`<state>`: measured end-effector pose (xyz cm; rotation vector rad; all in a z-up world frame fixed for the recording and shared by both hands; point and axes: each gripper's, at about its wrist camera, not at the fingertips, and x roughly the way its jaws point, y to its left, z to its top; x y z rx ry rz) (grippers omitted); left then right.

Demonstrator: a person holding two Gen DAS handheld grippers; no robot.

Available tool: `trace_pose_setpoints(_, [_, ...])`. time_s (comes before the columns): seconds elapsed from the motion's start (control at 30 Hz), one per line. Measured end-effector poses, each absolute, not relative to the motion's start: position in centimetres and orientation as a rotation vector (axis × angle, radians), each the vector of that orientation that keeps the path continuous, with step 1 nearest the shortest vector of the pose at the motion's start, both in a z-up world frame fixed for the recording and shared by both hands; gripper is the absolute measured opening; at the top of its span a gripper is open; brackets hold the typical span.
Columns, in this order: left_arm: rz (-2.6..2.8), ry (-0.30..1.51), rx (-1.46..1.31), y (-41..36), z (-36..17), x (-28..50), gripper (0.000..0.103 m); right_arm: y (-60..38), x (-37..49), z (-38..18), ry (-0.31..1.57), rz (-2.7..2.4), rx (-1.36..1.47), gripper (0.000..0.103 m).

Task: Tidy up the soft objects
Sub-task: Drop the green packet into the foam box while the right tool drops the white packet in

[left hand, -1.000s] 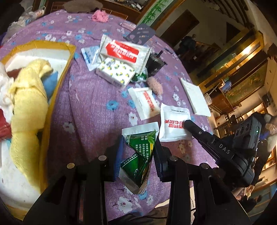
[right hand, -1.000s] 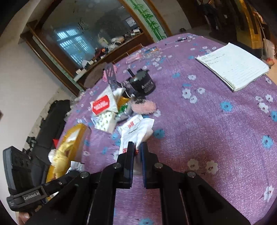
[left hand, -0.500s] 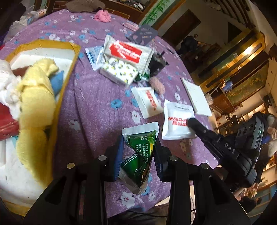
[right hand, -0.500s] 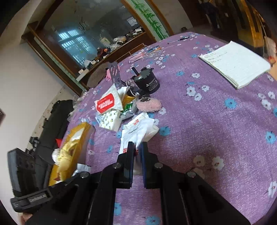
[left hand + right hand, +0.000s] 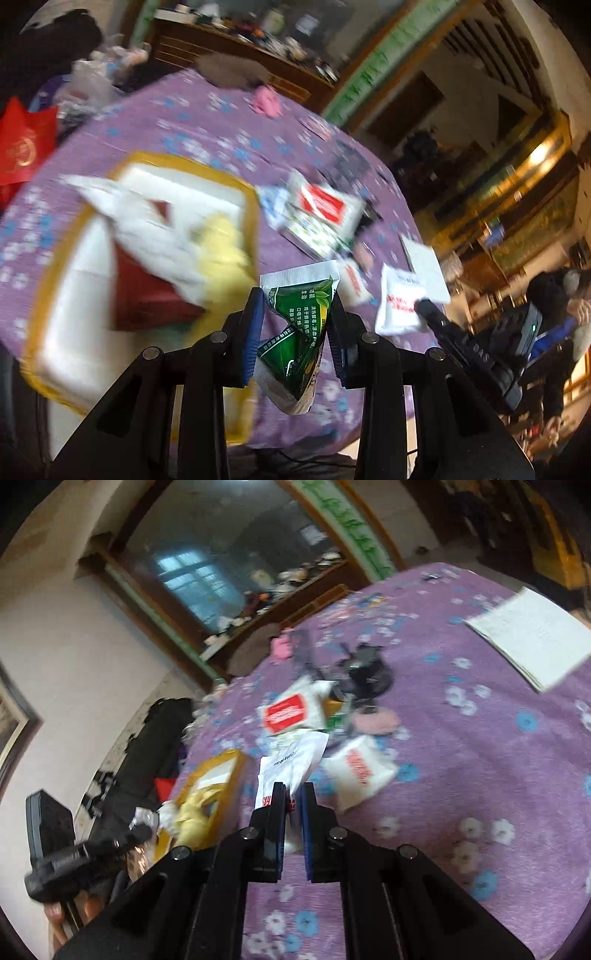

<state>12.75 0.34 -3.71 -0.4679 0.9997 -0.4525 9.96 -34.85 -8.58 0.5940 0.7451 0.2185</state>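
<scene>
In the left wrist view my left gripper (image 5: pixel 297 299) is shut on a crumpled green packet (image 5: pixel 301 325), held in the air just right of the yellow-rimmed tray (image 5: pixel 184 162). In the tray lie a white cloth (image 5: pixel 147 221), a yellow cloth (image 5: pixel 225 254) and something red. My right gripper (image 5: pixel 293 794) is shut on a white packet with red print (image 5: pixel 295 764), lifted above the purple flowered tablecloth (image 5: pixel 480 757). The left wrist view shows that white packet (image 5: pixel 399 306) and the right gripper (image 5: pixel 424 310) at the right. A second white packet (image 5: pixel 360 771) lies on the cloth.
A red-labelled tissue pack (image 5: pixel 291 709), a pink fluffy item (image 5: pixel 375 720) and a black round object (image 5: pixel 369 668) crowd the table's middle. An open notebook (image 5: pixel 532 635) lies far right. A pink cloth (image 5: pixel 282 646) sits at the far edge. A seated person (image 5: pixel 554 295) is beyond the table.
My left gripper has swung up and left with the green packet, bringing the tray to the centre of its view. My right gripper has risen a little with the white packet.
</scene>
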Motion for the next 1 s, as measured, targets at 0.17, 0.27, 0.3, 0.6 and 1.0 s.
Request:
trace_pose_setpoints(0.17, [-0.358, 0.954, -0.469, 4.2, -3.5, 15.1, 0.032, -30.3, 13.1, -8.6, 0.77, 0.343, 0.563, 0.006])
trace_pose_setpoints(0.27, [-0.334, 0.971, -0.453, 4.8, -4.6, 18.2, 0.032, -27.9, 16.1, -9.4, 0.793, 0.384, 0.559, 0.006])
trace_pose_setpoints(0.3, [-0.329, 0.978, -0.454, 5.0, -5.1, 19.4, 0.032, -27.2, 17.4, -9.9, 0.809, 0.396, 0.582, 0.006])
trace_pose_setpoints(0.6, [-0.306, 1.119, -0.391, 5.3, -11.2, 27.4, 0.033, -21.6, 25.8, -13.1, 0.901, 0.384, 0.586, 0.005])
trace_pose_setpoints(1.0, [-0.361, 1.169, -0.585, 6.8, -13.7, 27.9, 0.065, -19.0, 27.7, -15.7, 0.999, 0.422, 0.528, 0.011])
